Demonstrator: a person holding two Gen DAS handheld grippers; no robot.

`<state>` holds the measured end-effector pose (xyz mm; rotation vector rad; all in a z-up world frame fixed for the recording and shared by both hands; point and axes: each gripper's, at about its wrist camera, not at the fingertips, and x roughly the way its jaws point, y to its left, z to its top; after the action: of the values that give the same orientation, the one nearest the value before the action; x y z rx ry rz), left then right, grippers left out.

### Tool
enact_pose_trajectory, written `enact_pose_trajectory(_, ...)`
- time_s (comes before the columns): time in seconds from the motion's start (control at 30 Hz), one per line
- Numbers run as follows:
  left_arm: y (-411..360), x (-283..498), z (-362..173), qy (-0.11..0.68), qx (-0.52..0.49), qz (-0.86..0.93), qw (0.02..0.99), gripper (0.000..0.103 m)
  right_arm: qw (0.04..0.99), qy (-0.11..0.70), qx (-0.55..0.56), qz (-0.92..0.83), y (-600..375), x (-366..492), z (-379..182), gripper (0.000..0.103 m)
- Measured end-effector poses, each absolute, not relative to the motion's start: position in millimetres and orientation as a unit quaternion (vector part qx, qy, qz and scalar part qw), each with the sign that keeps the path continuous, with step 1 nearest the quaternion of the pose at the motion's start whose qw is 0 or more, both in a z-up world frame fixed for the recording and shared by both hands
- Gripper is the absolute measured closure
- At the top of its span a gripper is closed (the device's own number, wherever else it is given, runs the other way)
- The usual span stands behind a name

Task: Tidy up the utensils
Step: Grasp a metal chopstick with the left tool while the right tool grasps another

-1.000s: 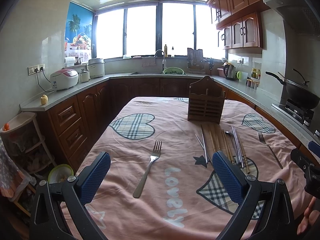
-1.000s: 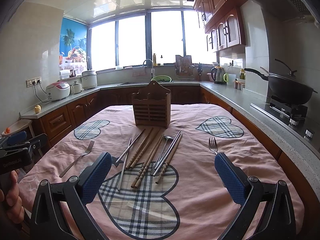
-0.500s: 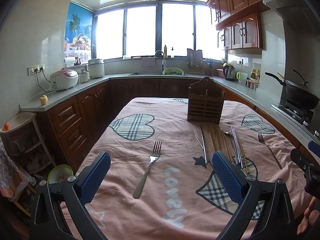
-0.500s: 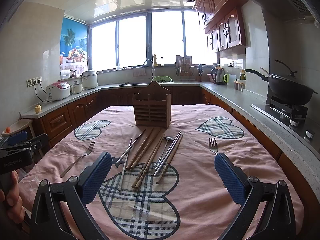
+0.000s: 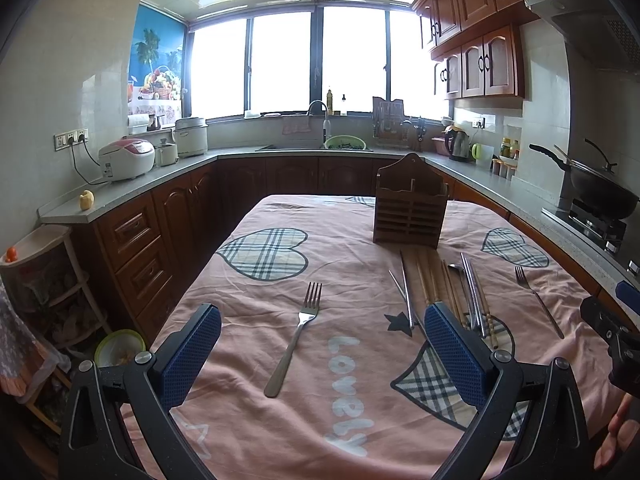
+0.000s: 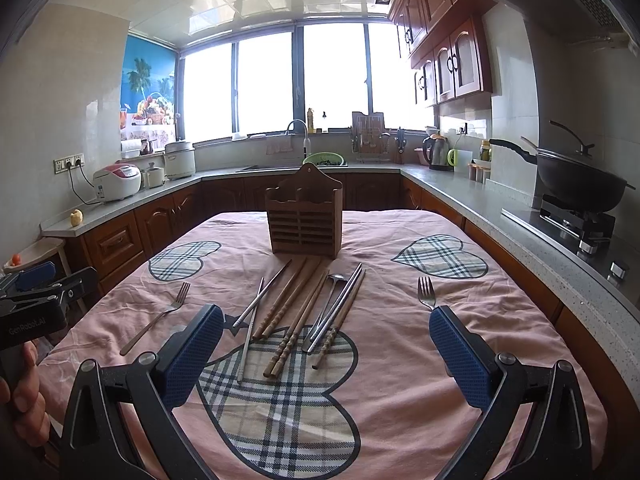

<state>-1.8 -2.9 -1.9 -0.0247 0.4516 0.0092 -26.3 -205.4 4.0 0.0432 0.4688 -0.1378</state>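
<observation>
A wooden slatted utensil holder stands upright at the far middle of the table; it also shows in the left wrist view. In front of it lie several wooden chopsticks, metal chopsticks and a spoon. One fork lies on the left, straight ahead of my open, empty left gripper. A second fork lies on the right, by the right finger of my open, empty right gripper. Both grippers hover above the near end of the table.
The table carries a pink cloth with plaid hearts. Kitchen counters run round three sides, with a wok on the stove at right and rice cookers at left. A shelf stands left of the table.
</observation>
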Motion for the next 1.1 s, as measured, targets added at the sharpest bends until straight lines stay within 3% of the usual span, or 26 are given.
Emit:
enact_pose_trajectory(0.33,-2.1,19.5,-4.3,0.249,-0.02,-0.003,0.968,0.001,0.969,0.237,0.029,-0.065,-208.4,-20.7,5.1,0.0)
enact_pose_trajectory(0.87,-8.5,123.0,-1.7,0.328,-0.016,-0.039,0.944,0.002,0.955,0.282,0.072,-0.053,-249.8,40.4,-11.6,0.001)
enact_pose_trajectory(1.1,-21.5,181.9,-6.8,0.357,-0.008,-0.055,0.932,0.011,0.939,0.322,0.101,-0.061,-276.8,87.6,-23.4,0.022)
